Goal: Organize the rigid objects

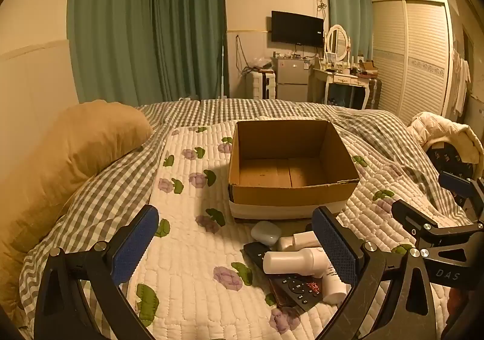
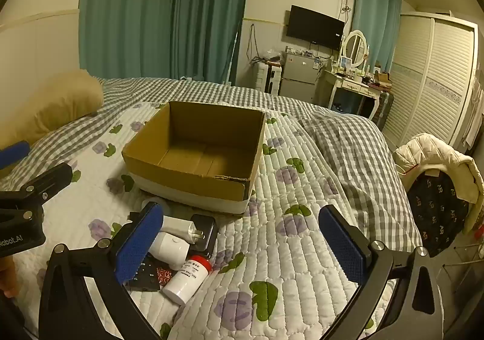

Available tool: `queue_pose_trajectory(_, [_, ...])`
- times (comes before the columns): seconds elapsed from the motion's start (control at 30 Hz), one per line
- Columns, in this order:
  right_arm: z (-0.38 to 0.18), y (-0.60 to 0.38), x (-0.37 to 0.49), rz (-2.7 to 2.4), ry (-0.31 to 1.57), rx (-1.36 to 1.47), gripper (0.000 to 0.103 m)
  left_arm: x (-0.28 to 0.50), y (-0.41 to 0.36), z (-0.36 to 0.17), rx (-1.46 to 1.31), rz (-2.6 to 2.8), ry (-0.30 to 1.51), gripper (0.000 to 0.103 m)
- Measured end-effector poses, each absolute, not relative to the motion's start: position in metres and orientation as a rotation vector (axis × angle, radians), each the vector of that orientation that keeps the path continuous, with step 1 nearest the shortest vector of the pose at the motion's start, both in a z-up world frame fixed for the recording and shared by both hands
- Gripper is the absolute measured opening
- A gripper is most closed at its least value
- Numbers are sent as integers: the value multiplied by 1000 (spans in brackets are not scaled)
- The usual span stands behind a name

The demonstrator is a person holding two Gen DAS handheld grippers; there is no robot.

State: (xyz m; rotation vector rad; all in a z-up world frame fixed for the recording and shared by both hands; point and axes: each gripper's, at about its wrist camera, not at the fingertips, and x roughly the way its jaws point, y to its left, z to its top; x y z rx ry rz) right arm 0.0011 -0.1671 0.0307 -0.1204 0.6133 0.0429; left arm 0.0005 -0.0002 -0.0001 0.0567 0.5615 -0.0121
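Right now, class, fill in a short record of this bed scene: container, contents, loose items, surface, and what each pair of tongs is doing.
container: cardboard box, open top, on the quilt
contents: nothing visible inside
loose items: piled in front of the box: remote control, white bottle, red-capped bottle, wall charger, white case
surface: floral quilt over a checked bedspread
left tongs: open, holding nothing
right tongs: open, holding nothing

Brown corrugated cardboard box point(image 1: 290, 192); white quilted blanket point(image 1: 187, 249) (purple flowers, green leaves); grey-white checked duvet point(image 2: 357, 152); teal curtains point(image 1: 145, 25).
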Motion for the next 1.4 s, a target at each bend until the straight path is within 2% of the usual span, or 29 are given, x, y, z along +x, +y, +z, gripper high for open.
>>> queue_pose_trajectory(1.4, [21,-165,6,56,659,-120,103,2,1,-8,54,10,568,103])
